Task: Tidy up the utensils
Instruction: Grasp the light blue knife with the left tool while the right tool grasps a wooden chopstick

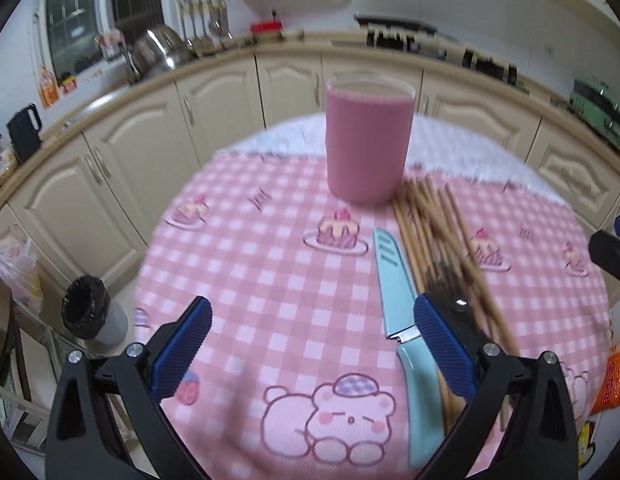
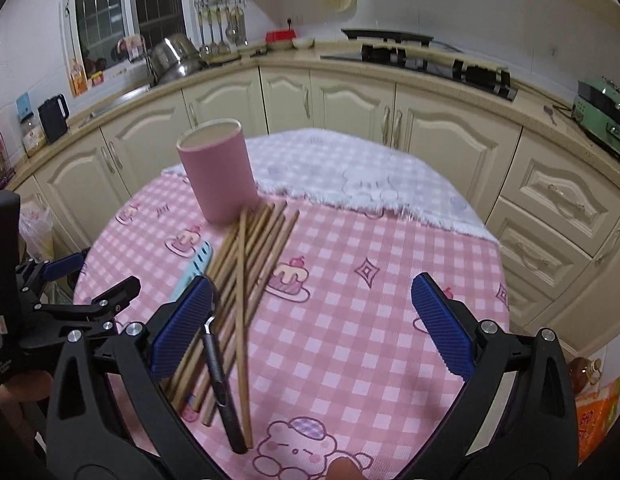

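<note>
Nothing sits in the cup yet: chopsticks, knife and a dark tool lie on the table. Both the left gripper and right gripper are spread wide, holding nothing.

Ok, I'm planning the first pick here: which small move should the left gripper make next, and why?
Probably ease the left gripper rightward and down to straddle the blue knife. Its jaws are open and empty, the knife handle lies by its right finger, and the pink cup stands upright beyond, with the chopsticks loose beside the knife.
</note>
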The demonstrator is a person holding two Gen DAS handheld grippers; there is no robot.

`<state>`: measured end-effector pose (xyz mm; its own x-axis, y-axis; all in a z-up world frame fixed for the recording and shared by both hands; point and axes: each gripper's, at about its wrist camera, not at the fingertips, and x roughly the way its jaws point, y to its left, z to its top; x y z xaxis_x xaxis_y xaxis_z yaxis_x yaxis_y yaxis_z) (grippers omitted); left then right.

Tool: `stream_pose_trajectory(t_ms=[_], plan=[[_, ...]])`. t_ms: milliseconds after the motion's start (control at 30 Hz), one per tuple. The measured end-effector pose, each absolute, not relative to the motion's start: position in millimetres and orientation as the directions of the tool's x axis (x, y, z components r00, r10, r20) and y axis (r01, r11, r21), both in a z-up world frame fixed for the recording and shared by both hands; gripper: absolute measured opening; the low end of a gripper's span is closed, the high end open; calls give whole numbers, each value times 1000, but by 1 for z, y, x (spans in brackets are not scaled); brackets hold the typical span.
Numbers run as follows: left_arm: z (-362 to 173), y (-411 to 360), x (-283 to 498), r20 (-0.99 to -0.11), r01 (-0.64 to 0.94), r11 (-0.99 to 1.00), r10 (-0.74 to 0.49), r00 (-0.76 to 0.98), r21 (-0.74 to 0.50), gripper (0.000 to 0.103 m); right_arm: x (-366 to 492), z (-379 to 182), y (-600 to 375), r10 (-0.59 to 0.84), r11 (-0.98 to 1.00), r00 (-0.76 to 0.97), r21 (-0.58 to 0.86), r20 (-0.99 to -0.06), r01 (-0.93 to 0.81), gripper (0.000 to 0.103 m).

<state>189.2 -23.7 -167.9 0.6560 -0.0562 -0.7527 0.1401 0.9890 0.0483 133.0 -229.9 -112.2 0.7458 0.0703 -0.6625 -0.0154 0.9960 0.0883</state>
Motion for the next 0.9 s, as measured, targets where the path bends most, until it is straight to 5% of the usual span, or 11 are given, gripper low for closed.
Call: stream_pose_trajectory(t_ms=[900], plan=[[-201, -49, 229, -828, 188, 982, -75, 556, 38, 99, 175, -157, -242, 107, 994, 626, 98, -772, -48, 98]])
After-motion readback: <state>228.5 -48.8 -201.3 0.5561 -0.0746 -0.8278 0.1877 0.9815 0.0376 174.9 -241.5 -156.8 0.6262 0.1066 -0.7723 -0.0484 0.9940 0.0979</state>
